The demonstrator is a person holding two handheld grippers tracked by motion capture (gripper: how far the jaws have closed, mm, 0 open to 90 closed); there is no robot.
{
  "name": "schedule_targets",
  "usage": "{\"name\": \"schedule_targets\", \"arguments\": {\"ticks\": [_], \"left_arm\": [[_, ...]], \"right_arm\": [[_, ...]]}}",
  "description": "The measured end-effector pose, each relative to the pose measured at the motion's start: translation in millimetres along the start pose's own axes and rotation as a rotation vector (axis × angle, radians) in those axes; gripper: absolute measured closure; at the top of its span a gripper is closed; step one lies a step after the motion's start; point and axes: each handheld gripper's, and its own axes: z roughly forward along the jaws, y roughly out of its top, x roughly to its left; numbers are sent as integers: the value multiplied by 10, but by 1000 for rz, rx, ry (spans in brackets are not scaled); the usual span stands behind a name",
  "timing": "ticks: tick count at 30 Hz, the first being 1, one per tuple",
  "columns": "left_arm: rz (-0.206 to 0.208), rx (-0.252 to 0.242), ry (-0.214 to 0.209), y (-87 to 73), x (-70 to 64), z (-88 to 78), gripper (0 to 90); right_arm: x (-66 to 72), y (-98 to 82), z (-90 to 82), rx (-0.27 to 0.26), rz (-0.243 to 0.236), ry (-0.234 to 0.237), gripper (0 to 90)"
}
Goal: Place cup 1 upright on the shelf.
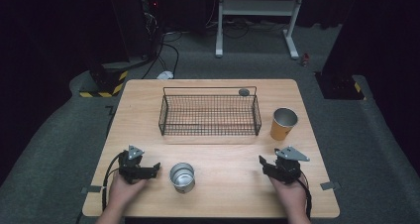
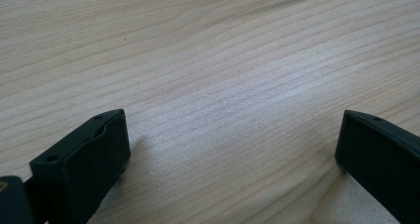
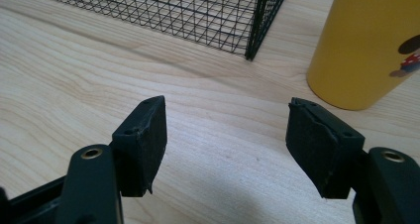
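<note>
Two tongs (image 1: 157,170) (image 1: 262,161), two cups (image 1: 182,177) (image 1: 284,123), one basket (image 1: 210,116)

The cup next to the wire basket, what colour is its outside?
The cup is yellow outside, with a small cartoon print at one edge; the right gripper view shows it best.

No readable text, labels or numbers anywhere

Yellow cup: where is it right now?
High view: the yellow cup stands upright on the table's right side, just right of the wire basket, beyond the right gripper.
</note>
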Motion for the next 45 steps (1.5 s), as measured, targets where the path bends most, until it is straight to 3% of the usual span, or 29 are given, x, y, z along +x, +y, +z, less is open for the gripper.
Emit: {"name": "schedule_targets", "arguments": {"ticks": [6, 18, 23, 29, 33, 40, 45], "left_arm": [[-3, -1, 5, -6, -6, -6, 12], [-1, -1, 5, -3, -9, -1, 6], [-4, -1, 4, -3, -9, 0, 6], [-5, -1, 5, -4, -10, 0, 6], [-27, 0, 25, -3, 1, 1, 1], [-30, 0, 29, -1, 3, 3, 0], [-30, 0, 29, -1, 3, 4, 0]], "right_arm": [[-16, -12, 16, -5, -2, -31, 312], [-114, 2, 8, -24, -2, -54, 281], [-166, 14, 5, -34, 19, -57, 268], [-220, 46, -2, -56, 11, -72, 253], [-261, 68, 2, -55, -11, -94, 241], [-354, 91, 10, -70, 15, -95, 228], [-426, 121, -17, -84, 22, -120, 188]]}}
